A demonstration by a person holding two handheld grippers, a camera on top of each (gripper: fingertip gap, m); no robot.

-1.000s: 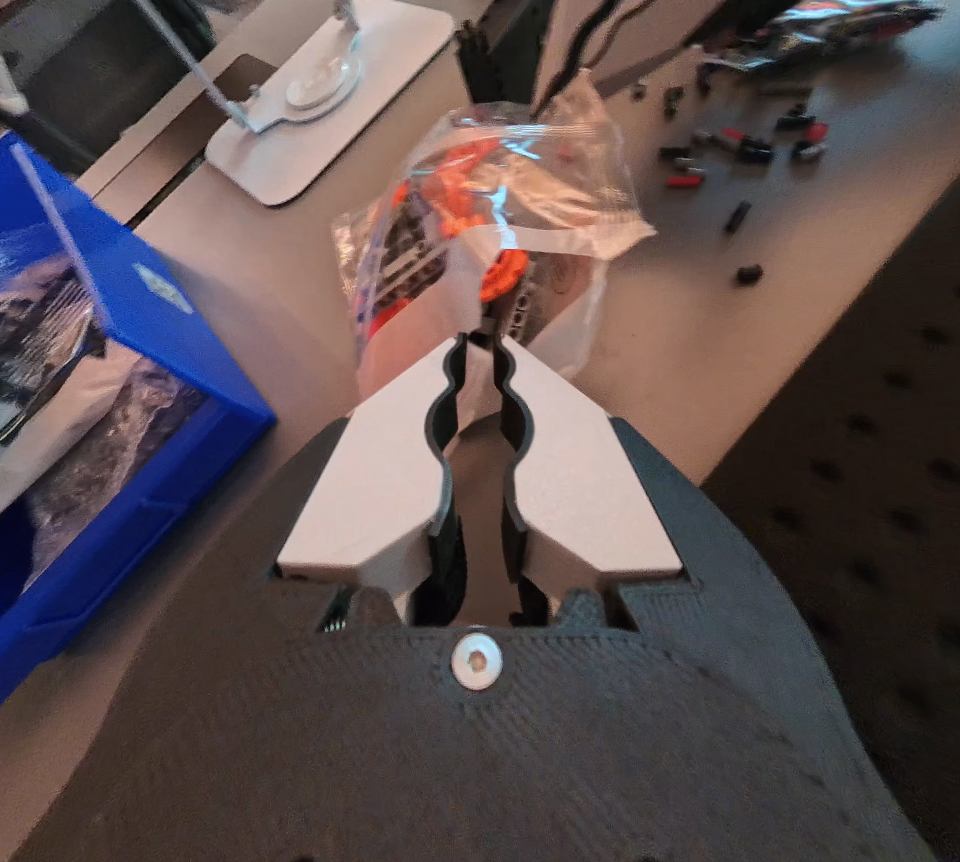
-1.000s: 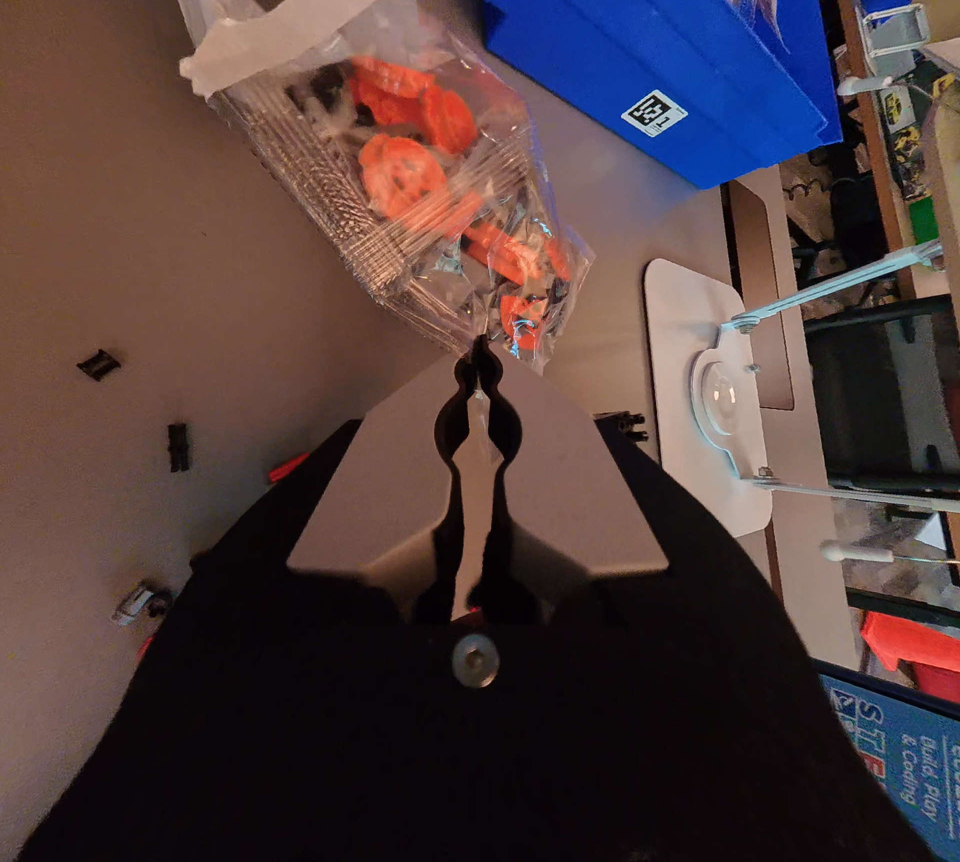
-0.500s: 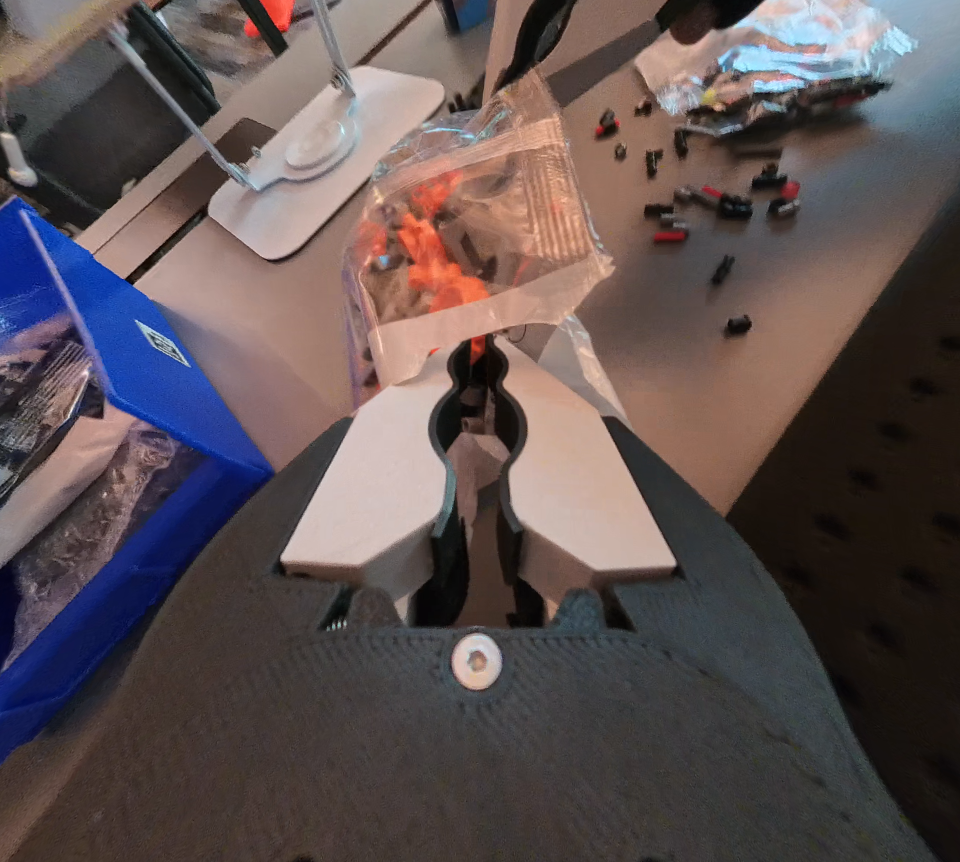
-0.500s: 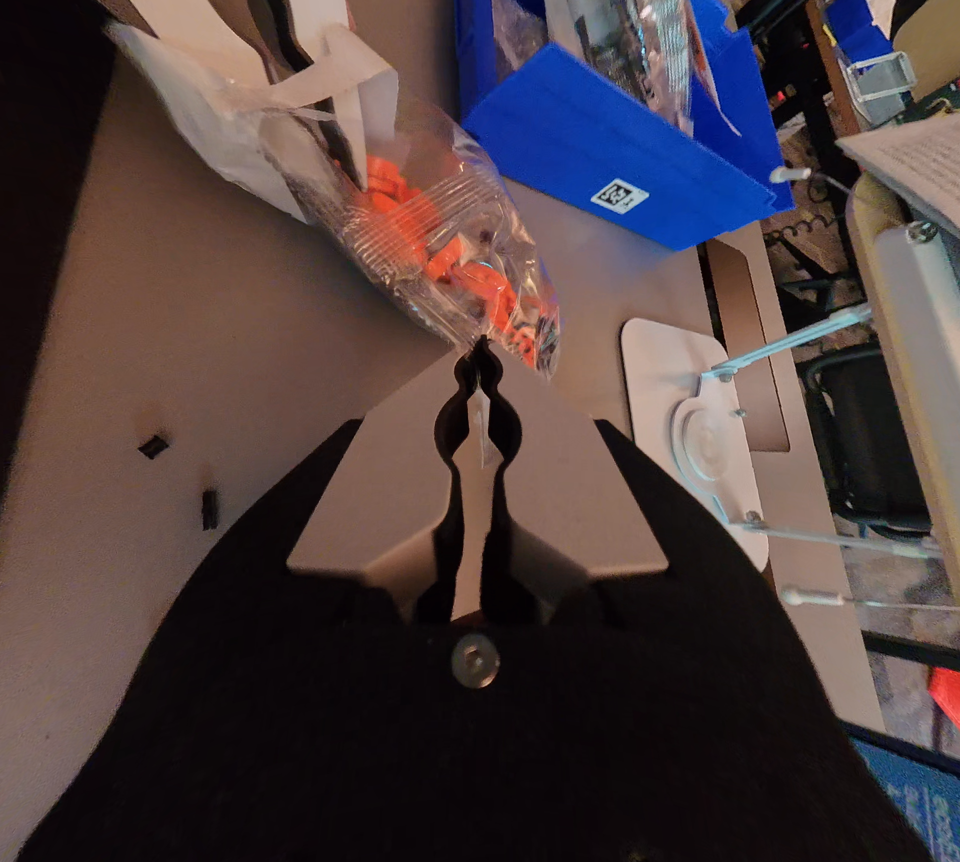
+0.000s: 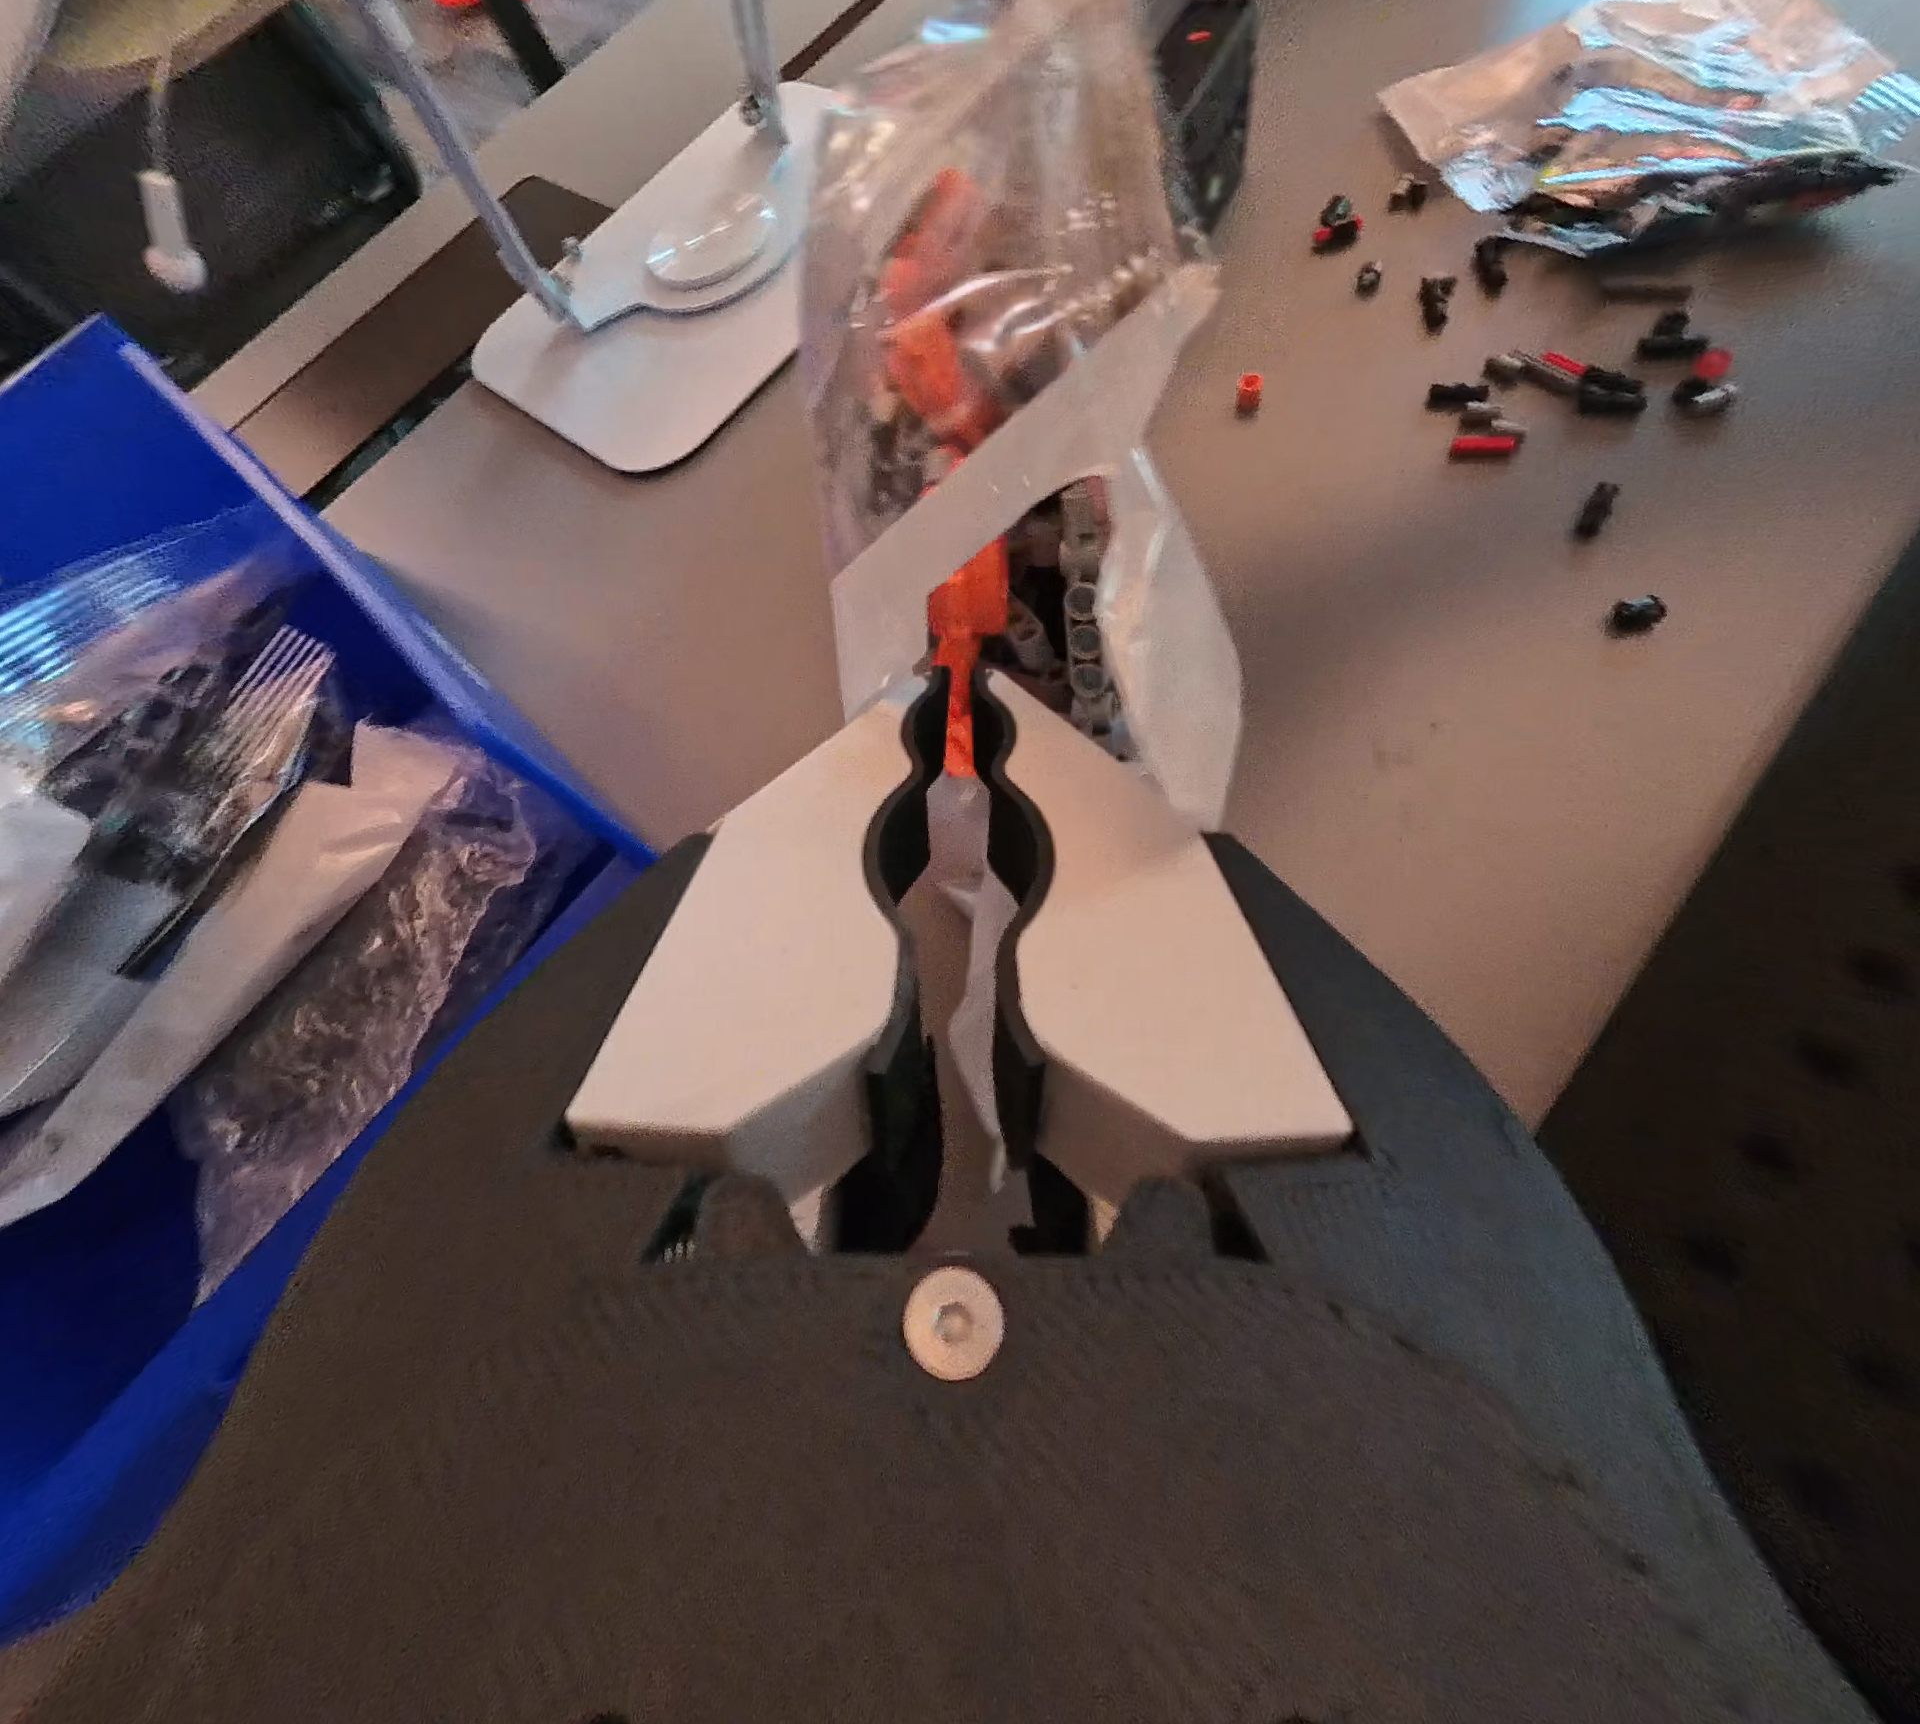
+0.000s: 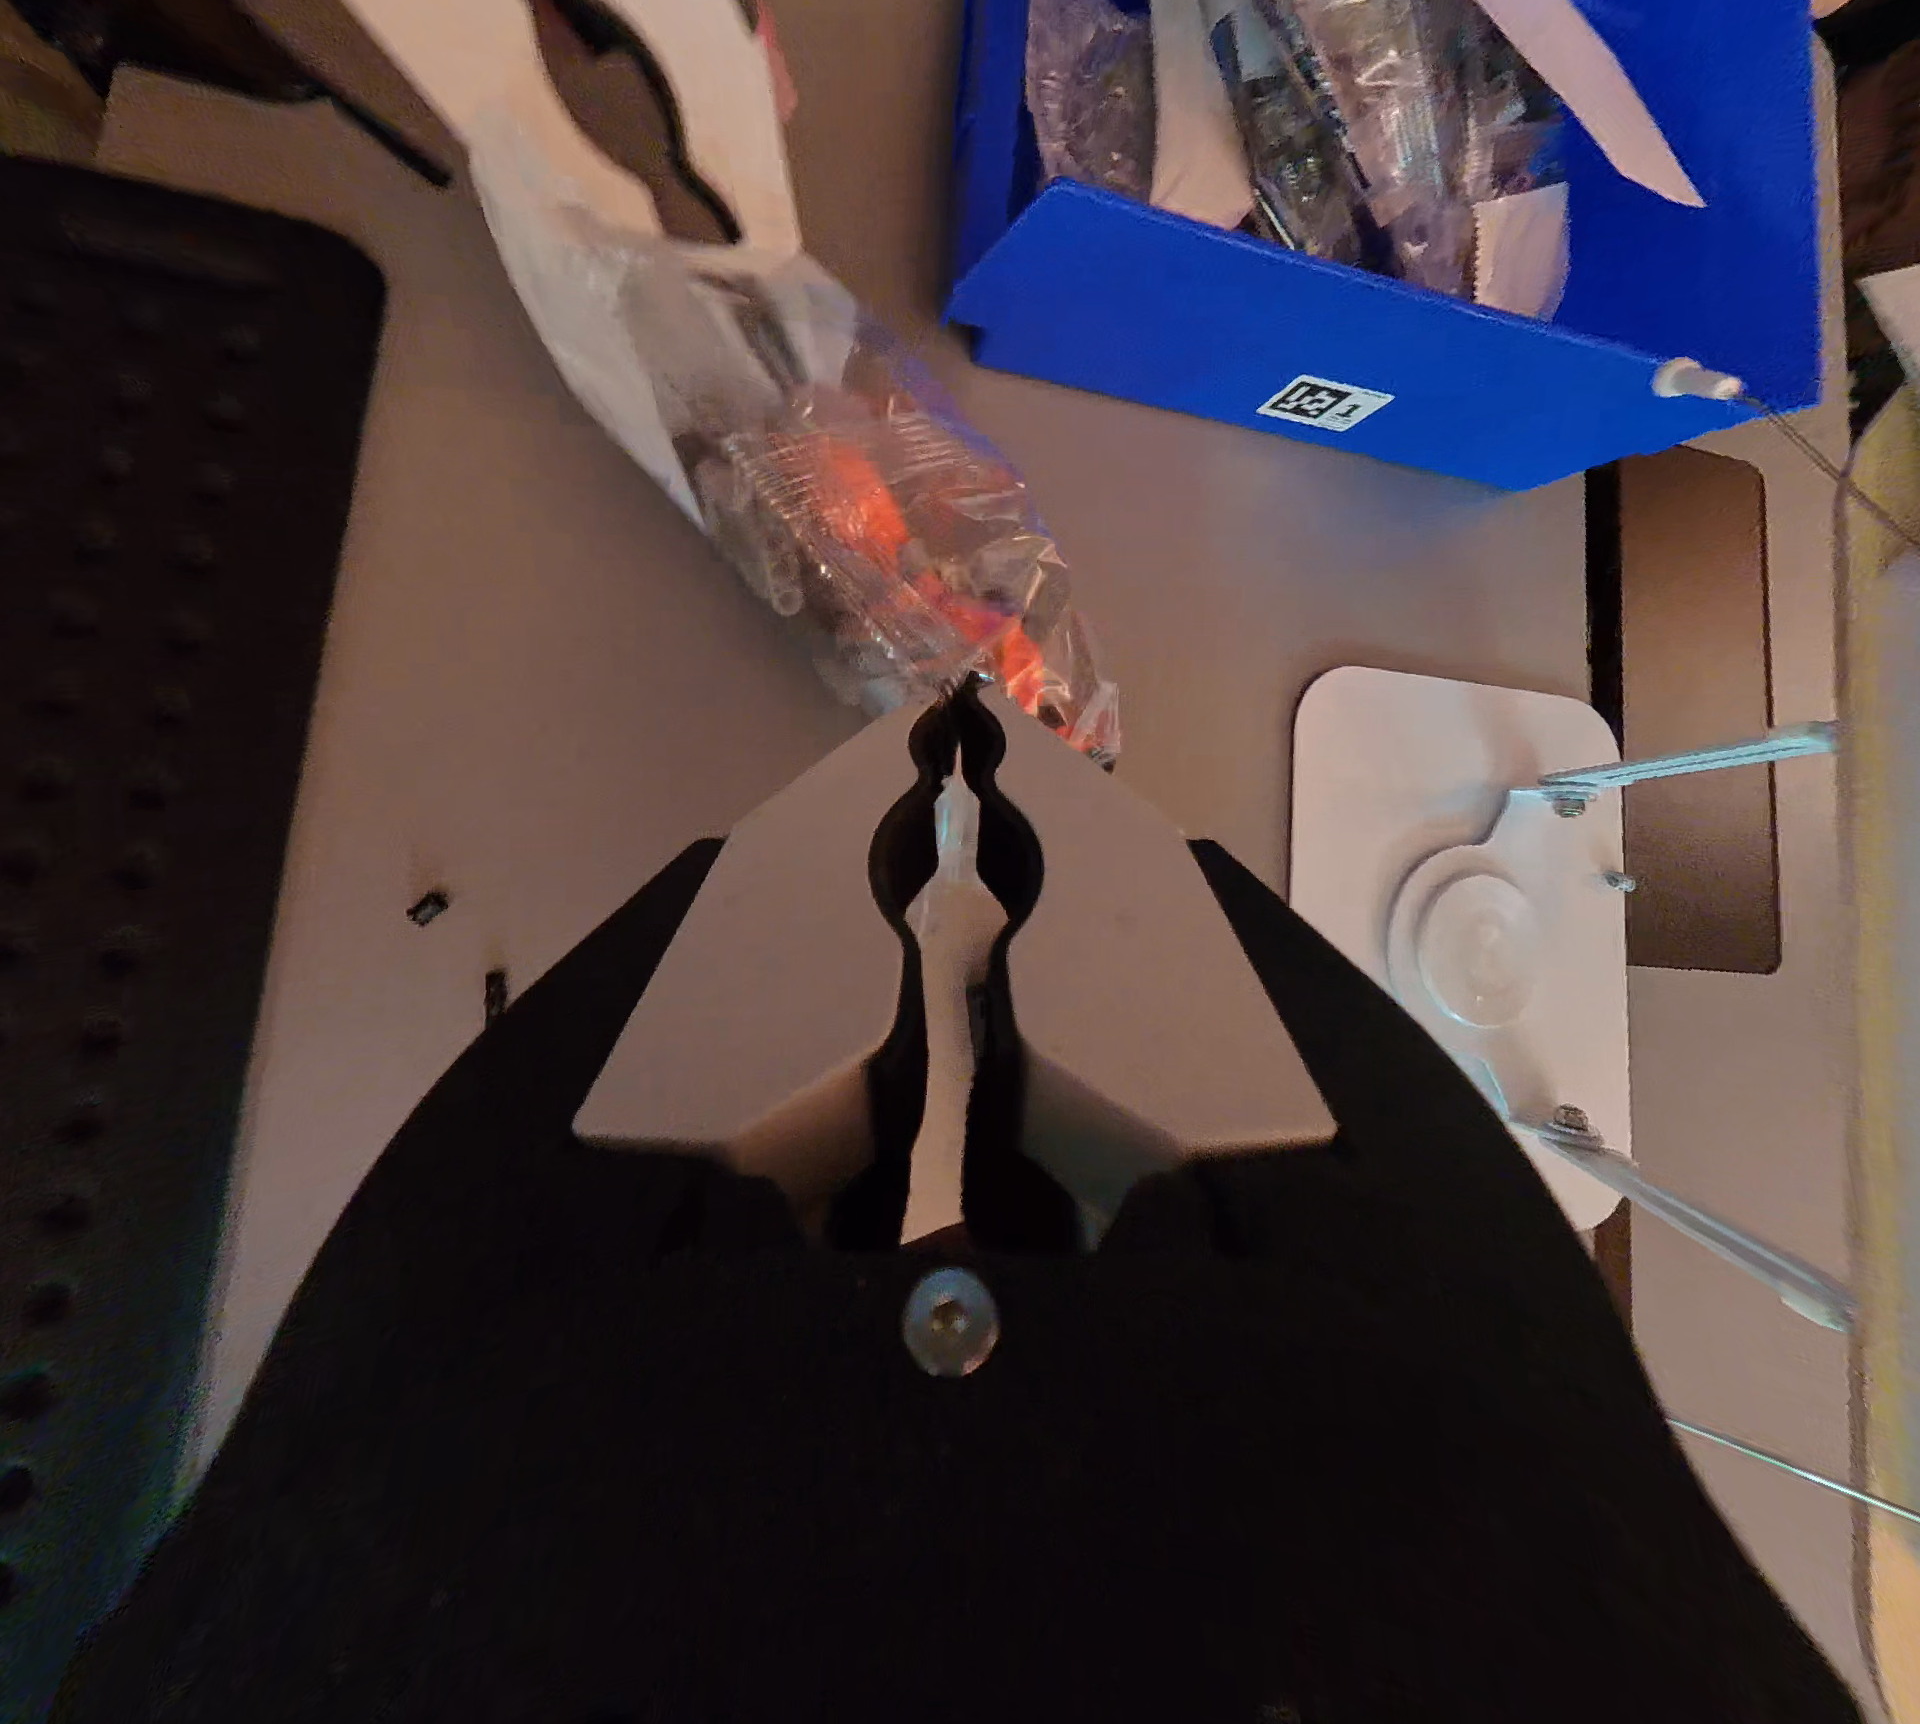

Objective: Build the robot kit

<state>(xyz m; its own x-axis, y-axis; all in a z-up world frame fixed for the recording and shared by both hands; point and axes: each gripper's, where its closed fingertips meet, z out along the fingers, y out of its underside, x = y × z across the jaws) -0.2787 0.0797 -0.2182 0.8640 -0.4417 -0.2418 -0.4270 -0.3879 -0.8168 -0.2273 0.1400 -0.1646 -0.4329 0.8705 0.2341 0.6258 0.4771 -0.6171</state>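
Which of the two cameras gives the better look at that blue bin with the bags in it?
The right wrist view. There the blue bin shows nearly whole, from above, with the bags standing in it. The left wrist view catches only one corner of the bin at the picture's left edge, cut off and blurred.

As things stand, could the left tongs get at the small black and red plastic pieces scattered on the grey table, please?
Probably not yet: the left tongs are shut on the clear plastic bag of orange parts. The path to the scattered black and red pieces on the grey table looks unobstructed.
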